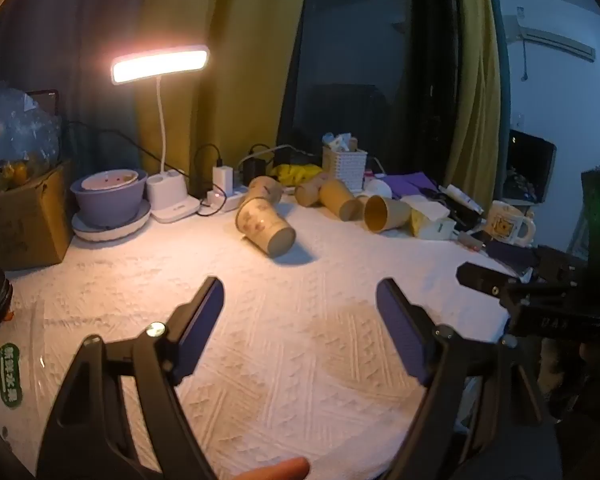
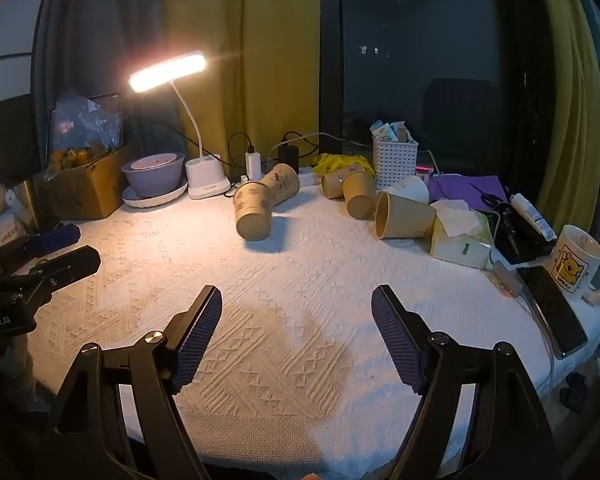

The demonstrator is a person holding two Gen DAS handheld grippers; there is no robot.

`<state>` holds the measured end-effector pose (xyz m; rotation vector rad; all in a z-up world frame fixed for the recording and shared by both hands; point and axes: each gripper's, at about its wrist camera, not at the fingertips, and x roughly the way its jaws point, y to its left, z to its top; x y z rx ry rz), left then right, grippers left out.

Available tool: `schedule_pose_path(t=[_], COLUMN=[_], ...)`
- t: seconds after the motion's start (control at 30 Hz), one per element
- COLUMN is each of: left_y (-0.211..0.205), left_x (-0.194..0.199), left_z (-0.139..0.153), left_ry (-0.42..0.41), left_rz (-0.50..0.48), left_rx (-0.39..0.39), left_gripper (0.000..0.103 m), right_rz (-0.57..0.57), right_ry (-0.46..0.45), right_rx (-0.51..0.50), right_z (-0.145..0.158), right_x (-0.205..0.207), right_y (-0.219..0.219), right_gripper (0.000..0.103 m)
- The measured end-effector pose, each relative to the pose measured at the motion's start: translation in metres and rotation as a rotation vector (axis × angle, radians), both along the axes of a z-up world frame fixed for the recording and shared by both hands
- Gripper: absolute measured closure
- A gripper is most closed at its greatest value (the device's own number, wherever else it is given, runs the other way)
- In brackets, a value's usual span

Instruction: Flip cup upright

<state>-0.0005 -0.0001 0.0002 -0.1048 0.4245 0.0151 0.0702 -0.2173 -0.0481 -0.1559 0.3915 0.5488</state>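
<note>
Several tan paper cups lie on their sides at the back of the white cloth. The nearest one (image 1: 265, 227) (image 2: 256, 212) points its base toward me; a second (image 1: 265, 189) (image 2: 284, 182) lies behind it. Further right lie more cups (image 1: 340, 200) (image 2: 358, 194), one with its open mouth showing (image 1: 386, 214) (image 2: 404, 216). My left gripper (image 1: 300, 300) is open and empty, low over the cloth, well short of the cups. My right gripper (image 2: 296, 308) is open and empty too; it also shows at the right edge of the left wrist view (image 1: 484, 280).
A lit desk lamp (image 1: 160, 65) (image 2: 168, 72), a purple bowl on a plate (image 1: 108, 196) (image 2: 154, 178), a cardboard box (image 1: 24, 224), a white basket (image 2: 394, 160), a tissue pack (image 2: 462, 240), a phone (image 2: 552, 312) and a mug (image 2: 576, 268) ring the cloth (image 2: 300, 264).
</note>
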Motion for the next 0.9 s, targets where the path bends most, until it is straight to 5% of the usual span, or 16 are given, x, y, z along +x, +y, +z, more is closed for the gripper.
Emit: schedule_pose_path(t=[0.9], left_y=[0.007], left_x=[-0.001], left_z=[0.0], left_ry=[0.005], left_rz=[0.008], left_rx=[-0.034], left_gripper=[0.023], right_rz=[-0.003], right_ry=[-0.008], right_rx=[-0.01], right_z=[0.003], right_x=[-0.002], right_y=[0.001], right_gripper=[0.023])
